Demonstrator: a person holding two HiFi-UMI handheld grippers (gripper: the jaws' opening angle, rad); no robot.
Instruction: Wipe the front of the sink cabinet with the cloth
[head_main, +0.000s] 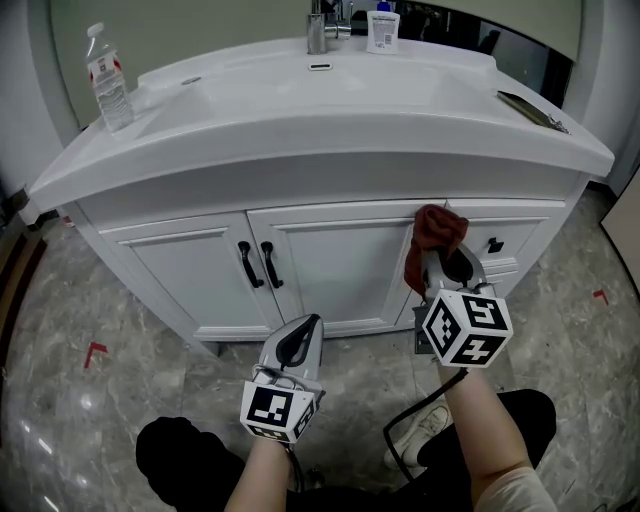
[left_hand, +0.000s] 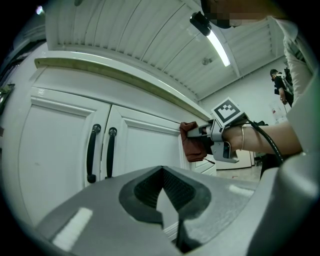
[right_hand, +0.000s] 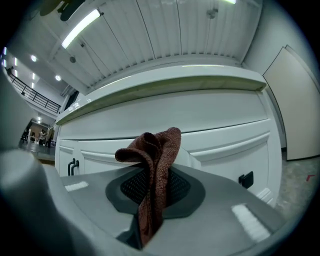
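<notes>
Maroon cloth (head_main: 436, 232), one, in right hand-held gripper (head_main: 442, 258); two bar handles (head_main: 247, 265).

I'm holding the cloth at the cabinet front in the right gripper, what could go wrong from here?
The cloth is pinched as a bunched fold in the right gripper, so little fabric lies flat. It may wipe only a narrow strip, or the hard fingers could rub the white cabinet front. Sweeping right, it could snag on the black drawer knob; sweeping left, on the door handles.
</notes>
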